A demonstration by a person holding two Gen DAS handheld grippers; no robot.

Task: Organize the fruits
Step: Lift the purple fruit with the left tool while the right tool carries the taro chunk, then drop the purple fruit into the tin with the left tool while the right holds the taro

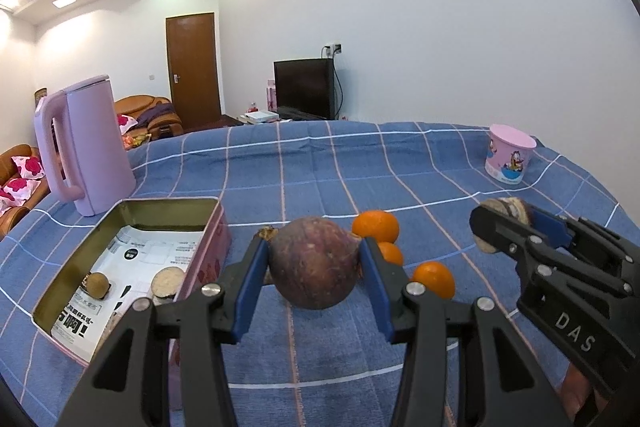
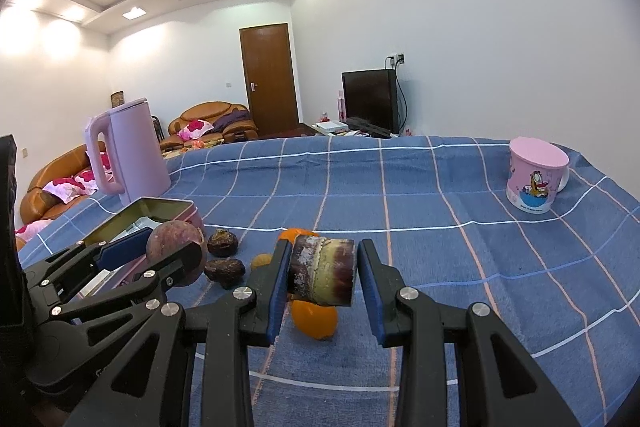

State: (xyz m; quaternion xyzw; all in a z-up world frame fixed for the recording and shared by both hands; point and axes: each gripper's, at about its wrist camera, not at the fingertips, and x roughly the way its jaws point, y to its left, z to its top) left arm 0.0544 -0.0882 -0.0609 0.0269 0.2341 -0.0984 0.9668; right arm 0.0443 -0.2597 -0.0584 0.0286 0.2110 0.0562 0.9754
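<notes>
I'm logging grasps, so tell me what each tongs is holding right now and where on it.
Left tongs: round purple fruit, pinched across its widest sides. Right tongs: sugarcane piece, gripped at its two cut ends.

Left gripper (image 1: 314, 263) and right gripper (image 2: 322, 275) each grip something.

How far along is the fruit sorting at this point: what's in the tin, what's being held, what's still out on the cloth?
Done: two small pieces already lie in the open pink tin.

In hand: the left hand-held gripper grips a round purple-brown fruit; the right hand-held gripper grips a cut sugarcane piece.

Left: three oranges and two dark water chestnuts lie on the blue checked cloth.
</notes>
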